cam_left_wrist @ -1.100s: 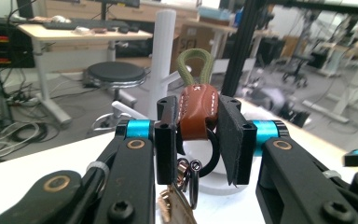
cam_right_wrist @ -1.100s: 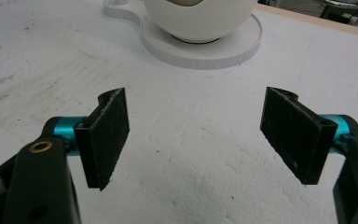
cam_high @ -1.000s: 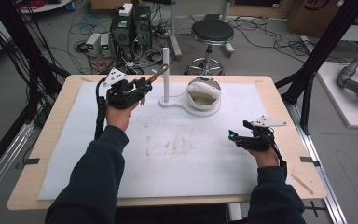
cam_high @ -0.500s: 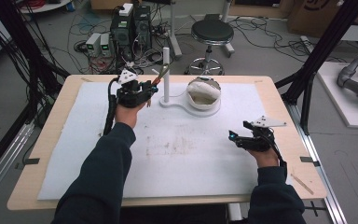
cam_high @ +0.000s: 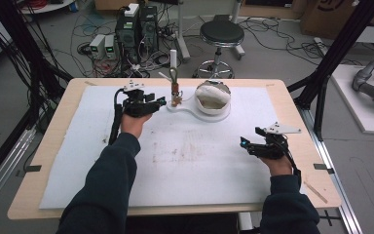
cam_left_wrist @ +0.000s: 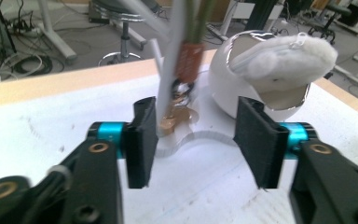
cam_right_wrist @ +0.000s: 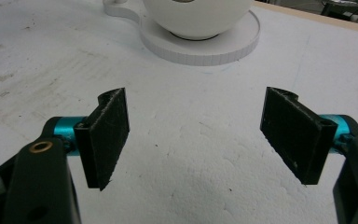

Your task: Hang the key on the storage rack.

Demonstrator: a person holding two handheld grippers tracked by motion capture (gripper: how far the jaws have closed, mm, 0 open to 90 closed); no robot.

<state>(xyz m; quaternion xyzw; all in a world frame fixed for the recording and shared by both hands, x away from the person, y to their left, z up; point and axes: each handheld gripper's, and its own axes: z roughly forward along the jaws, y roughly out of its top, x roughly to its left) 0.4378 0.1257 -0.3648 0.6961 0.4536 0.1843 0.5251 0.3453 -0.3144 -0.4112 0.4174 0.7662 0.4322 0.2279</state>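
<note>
A: Since the earlier frame the left gripper [cam_high: 161, 101] has come closer to the upright white post [cam_high: 173, 57] on the flat white stand [cam_high: 187, 108], and its jaws have just been opening. What hangs there?

B: A small bunch of keys on an orange-brown tag [cam_left_wrist: 189, 63]. It dangles against the post, its lowest copper-coloured key [cam_left_wrist: 171, 122] just above the stand's base. The left gripper view puts the post right beside 1 black pad [cam_left_wrist: 142, 140], and I cannot tell whether they touch. The other pad stands well clear, so the gripper is released, with nothing pinched.

A: The high view gives less?

B: It gives the layout instead: the tips point at the foot of the post, near the back of the white foam mat [cam_high: 78, 161], with the glossy white globe stuffed with white fluff [cam_high: 213, 99] just beside it on the same stand.

A: And the right gripper [cam_high: 244, 144]?

B: It hovers over the mat's right side, well apart. The right gripper view shows its 2 pads spread wide over bare foam, with the globe's round base [cam_right_wrist: 200, 39] ahead.
</note>
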